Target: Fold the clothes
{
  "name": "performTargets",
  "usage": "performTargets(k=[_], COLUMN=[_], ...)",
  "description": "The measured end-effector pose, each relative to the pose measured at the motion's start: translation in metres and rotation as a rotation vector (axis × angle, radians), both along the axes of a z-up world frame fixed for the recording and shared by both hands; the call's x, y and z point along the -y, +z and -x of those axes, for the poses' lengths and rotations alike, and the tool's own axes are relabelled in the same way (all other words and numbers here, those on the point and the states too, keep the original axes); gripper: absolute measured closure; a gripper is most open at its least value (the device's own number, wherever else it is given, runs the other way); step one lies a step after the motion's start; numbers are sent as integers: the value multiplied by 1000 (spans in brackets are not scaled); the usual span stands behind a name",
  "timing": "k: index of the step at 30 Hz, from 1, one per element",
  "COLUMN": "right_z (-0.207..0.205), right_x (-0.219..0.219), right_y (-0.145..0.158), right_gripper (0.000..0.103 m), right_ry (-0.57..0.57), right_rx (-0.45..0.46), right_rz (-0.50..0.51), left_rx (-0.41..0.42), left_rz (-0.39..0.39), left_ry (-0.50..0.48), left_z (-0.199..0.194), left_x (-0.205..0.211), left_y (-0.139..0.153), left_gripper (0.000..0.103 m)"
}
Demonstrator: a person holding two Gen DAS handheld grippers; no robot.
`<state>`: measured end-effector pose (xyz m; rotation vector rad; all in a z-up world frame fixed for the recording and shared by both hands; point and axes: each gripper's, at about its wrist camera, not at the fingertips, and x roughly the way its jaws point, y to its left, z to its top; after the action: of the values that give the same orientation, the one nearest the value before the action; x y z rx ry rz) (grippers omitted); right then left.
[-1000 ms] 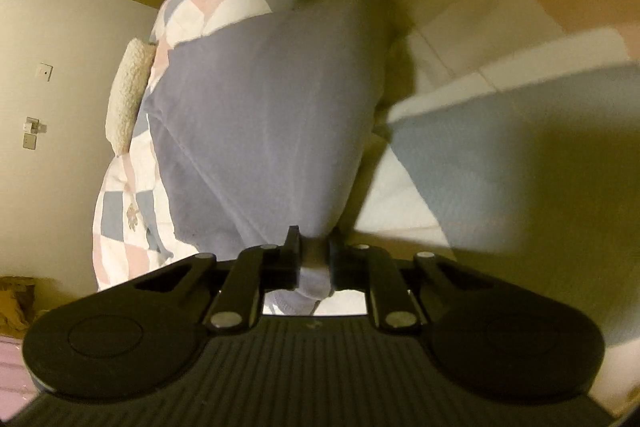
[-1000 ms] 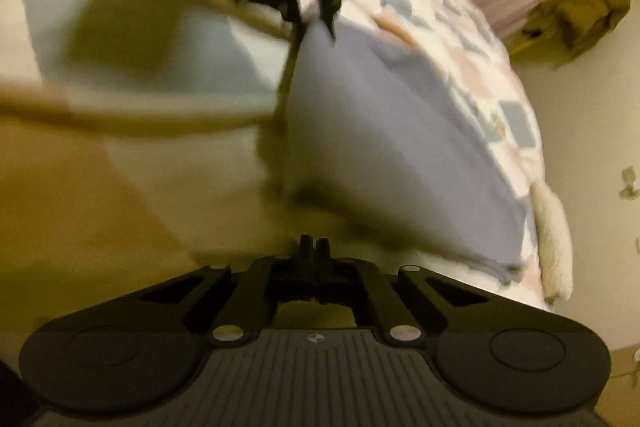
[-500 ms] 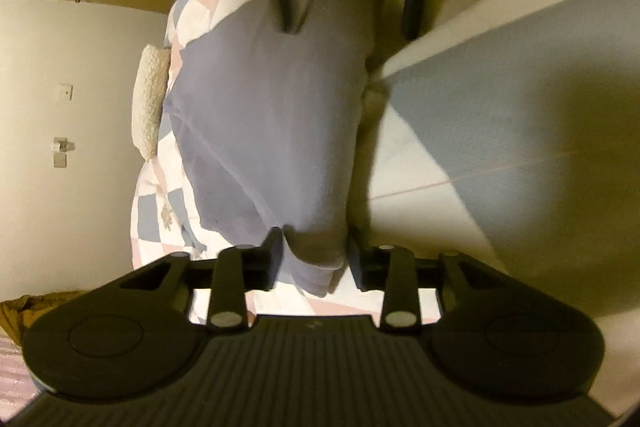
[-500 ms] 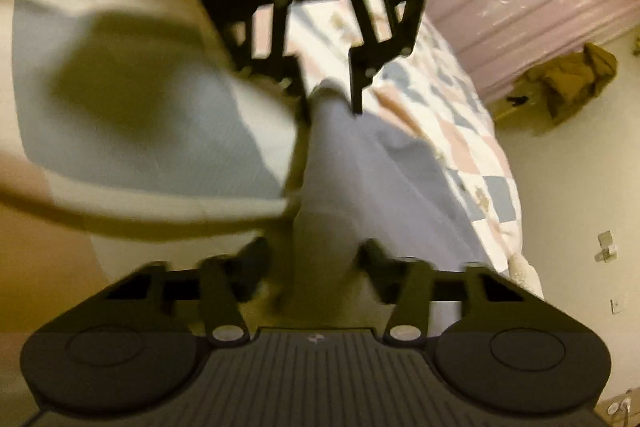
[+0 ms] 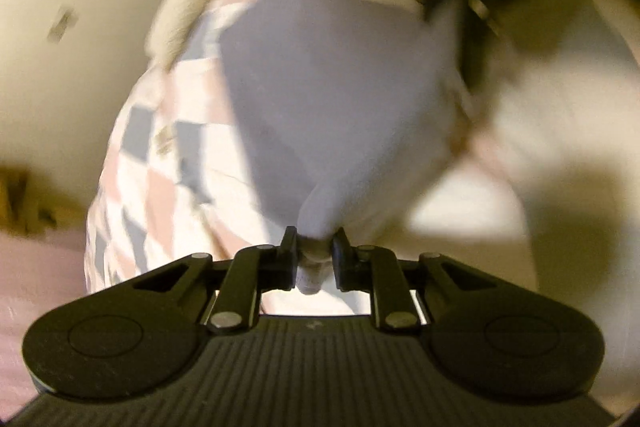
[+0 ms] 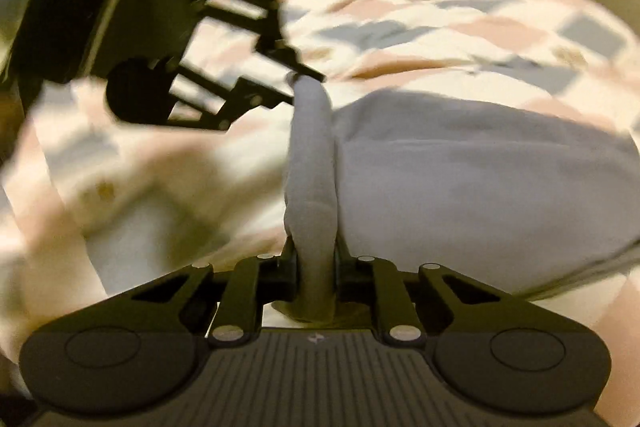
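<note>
Left gripper (image 5: 314, 253): jaws pinching a bunched corner of the grey garment (image 5: 340, 87), bottom centre of the left wrist view. Right gripper (image 6: 316, 259): jaws pinching a rolled edge of the same cloth, bottom centre of the right wrist view. Garment spreads across mid-frame, right part lying on the checkered bedspread (image 6: 460, 15). The fold runs up to the left gripper at upper left of the right wrist view. Heavy motion blur. Fluffy cream pillow (image 5: 184, 11) upper left, wall behind.

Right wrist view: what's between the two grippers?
A taut, bunched edge of the grey garment runs straight from the right gripper to the left gripper. Nothing else lies between them; the checked bedspread is behind.
</note>
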<state>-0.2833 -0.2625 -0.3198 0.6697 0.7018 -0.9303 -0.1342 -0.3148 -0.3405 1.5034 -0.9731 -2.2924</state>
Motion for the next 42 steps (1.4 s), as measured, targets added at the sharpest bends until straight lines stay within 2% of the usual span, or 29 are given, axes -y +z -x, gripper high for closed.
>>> performTargets(k=[3,5,8,10,11,14,19,23,26,29,31,32,34,37,38,41,42], right_z=[79,131,202,241,260,285,286,304,319,330,335,336,337,339,337,323,322], right_x=[31,54,81,95,104,115,108,117,125,138,140,138,135,131,133,140,141], right_y=[20,26,21,-5,-21,-46,-25,-23,-42,-64,-64,-60,-50,-41,-44,-52,-48], right_gripper=[89,89,88,88,88,88,88,88,88,72,54,50,50,50,50,50,50], right_ry=[-83,-129,-194,-234,-262,-286,-203,-218,-255,-325,-354,-362,-371,-355,-348,-340,-356], right_rx=[84,96,91,114,131,207,223,244,242,309,315,293,258,275,262,80,62], right_rz=[2,10,11,-48,-96,-174,-108,-104,-156,-256,-261,-249,-204,-166,-179,-205,-199], left_rx=[-120,-254,-459,-544,-568,-555,-595,-633,-622,-597,-577,-569,-557,-556,-560,-562,-558], left_rz=[-16,-23,-98,-178,-213,-311,-384,-433,-444,-451,-452,-457,-468,-485,-493,-497,-492], left_ry=[152,293,530,676,747,934,1096,1155,1133,1104,1098,1103,1109,1086,1071,1024,1007], left_z=[51,86,120,134,139,148,138,135,145,157,162,161,161,164,167,178,183], left_x=[27,46,67,74,76,68,44,39,35,26,16,11,-2,-21,-25,-36,-39], left_y=[29,49,71,67,61,25,7,12,9,3,1,1,2,3,2,-3,-5], left_gripper=[85,83,82,81,81,81,82,82,82,82,82,82,82,79,77,74,74])
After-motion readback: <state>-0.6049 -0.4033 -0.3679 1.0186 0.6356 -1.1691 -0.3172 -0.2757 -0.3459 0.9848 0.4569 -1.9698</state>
